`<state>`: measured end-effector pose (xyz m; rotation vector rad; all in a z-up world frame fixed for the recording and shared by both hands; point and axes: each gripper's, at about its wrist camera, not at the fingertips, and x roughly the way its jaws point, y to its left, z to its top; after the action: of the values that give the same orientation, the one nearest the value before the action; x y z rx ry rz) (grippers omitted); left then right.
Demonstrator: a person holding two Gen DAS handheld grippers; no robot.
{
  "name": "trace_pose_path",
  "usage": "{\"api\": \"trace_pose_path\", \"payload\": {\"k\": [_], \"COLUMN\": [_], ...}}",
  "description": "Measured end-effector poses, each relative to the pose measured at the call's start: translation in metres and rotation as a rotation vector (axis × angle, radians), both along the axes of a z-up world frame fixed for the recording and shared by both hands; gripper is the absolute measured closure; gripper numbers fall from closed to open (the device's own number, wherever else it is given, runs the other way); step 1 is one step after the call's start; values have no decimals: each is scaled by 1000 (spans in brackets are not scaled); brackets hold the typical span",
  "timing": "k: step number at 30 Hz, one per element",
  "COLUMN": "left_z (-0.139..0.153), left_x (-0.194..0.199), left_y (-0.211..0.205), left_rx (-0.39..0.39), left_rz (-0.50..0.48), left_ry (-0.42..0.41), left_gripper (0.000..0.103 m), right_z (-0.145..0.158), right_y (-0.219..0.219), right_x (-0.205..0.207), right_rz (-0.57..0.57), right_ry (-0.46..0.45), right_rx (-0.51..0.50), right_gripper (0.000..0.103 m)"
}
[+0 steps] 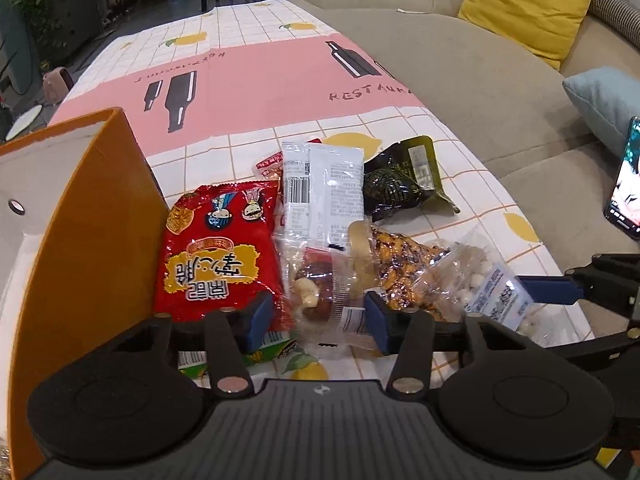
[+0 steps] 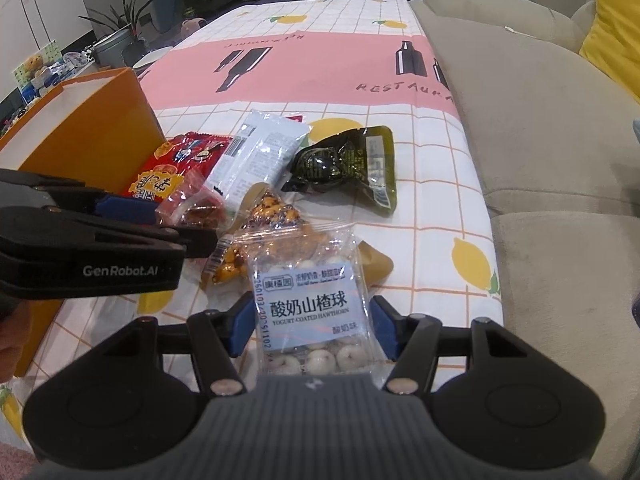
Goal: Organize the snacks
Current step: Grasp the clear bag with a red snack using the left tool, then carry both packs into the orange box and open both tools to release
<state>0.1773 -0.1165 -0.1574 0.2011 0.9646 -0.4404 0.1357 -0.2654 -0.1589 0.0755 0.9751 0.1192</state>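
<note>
- Clear crinkly packet of white yogurt-coated hawthorn balls [image 2: 310,320] flat on the lemon-print tabletop [image 2: 432,208], long axis running away from the camera, straight between the blue pads of the right claw [image 2: 312,330].
- Right claw apart, straddling the packet; pads just beside its edges, contact hard to tell.
- Clear packet of dried red fruit [image 1: 320,284] between the left claw [image 1: 318,316] pads, likewise apart, not clamped.
- Both claws tilted steeply down, side by side.
- Orange open-topped box [image 1: 92,216] on the left, nearer the left claw.
</note>
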Motion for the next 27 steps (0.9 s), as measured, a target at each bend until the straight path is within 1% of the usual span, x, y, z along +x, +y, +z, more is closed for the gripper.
{"api": "trace_pose_path", "payload": {"k": [5, 10, 17, 20, 22, 25, 27], "left_z": [1, 12, 46, 64, 74, 90, 102], "left_x": [-3, -10, -27, -35, -38, -41, -44], "left_y": [-2, 3, 20, 30, 36, 49, 58], "left_rx": [7, -17, -57, -70, -74, -105, -125], "left_rz": [3, 23, 56, 69, 82, 105, 114], "left_ry": [-8, -27, -42, -51, -42, -26, -33], "left_gripper": [59, 59, 59, 59, 59, 59, 59], "right_z": [0, 3, 15, 24, 34, 50, 61], "right_y": [2, 2, 6, 7, 11, 18, 24], "right_x": [-1, -3, -9, -13, -17, -21, -23], "right_rz": [7, 6, -4, -12, -11, 1, 11], "right_ry": [-4, -12, -30, -45, -62, -84, -90], "right_rx": [-5, -8, -36, -30, -28, -2, 35], "right_gripper": [44, 44, 44, 45, 45, 45, 45]}}
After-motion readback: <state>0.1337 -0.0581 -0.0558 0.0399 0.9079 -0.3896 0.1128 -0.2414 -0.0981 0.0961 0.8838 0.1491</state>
